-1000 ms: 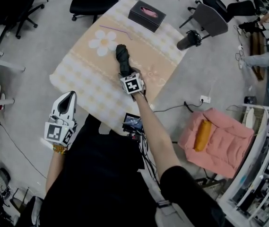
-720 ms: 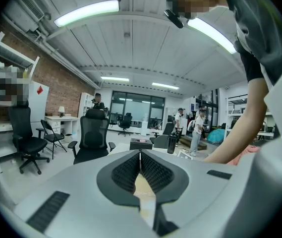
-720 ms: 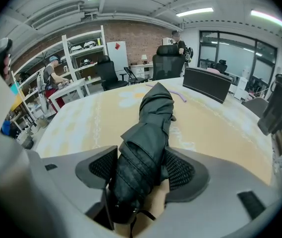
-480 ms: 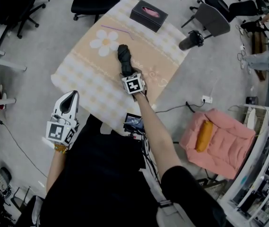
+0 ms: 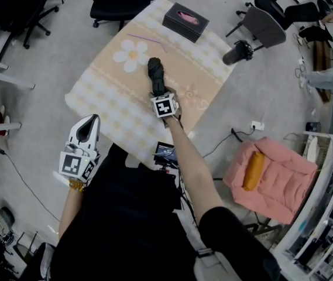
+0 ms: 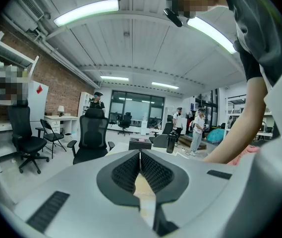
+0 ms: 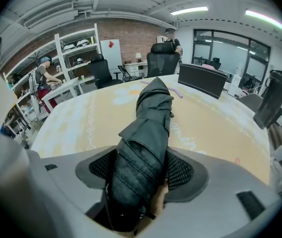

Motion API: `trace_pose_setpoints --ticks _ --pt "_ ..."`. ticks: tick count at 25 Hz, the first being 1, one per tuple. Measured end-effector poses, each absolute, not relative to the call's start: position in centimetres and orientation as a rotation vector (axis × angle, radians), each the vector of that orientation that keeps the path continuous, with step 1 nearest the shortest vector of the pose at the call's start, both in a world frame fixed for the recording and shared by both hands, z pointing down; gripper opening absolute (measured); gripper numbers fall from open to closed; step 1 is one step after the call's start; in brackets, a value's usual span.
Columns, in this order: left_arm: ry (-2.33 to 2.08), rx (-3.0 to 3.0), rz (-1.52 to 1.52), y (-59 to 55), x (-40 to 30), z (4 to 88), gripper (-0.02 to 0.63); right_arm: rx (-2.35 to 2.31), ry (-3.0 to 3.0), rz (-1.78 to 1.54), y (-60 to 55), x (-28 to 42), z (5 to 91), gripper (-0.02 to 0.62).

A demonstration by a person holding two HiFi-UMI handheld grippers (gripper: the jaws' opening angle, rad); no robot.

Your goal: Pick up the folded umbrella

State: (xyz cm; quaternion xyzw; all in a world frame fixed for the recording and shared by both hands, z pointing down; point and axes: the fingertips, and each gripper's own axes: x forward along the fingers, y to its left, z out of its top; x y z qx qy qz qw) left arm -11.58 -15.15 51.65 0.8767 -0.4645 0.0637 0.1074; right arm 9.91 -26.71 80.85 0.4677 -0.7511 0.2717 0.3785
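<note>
Umbrella [image 7: 148, 128] is clamped by its end in your R tongs [image 7: 141, 168], L tongs [image 6: 140, 158] closed, empty; slick fabric may slip.

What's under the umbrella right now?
The umbrella is over the beige tablecloth. Its near end sits in the right tool, shut on it. Whether it touches the tablecloth is hidden.

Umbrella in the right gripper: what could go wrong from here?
1. The right gripper is shut on one end of the folded umbrella; most of its length sticks out ahead, so it may droop or pivot in the jaws.
2. The pads bear on loose fabric folds, which could slide.
3. The left gripper, shut and off the table, gives no support if it slips.
</note>
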Motion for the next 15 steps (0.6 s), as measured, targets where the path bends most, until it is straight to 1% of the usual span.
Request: trace_pose_setpoints --ticks 5,15 --pt "-1.363 2.577 0.187 -15.12 -11.35 51.92 0.015 1.194 -1.905 0.730 -26.54 9.90 81.12 0.281" --pt "-1.363 2.587 0.168 -14.75 -11.14 51.63 0.015 1.246 -1.890 0.802 -26.34 10.33 80.90 0.229"
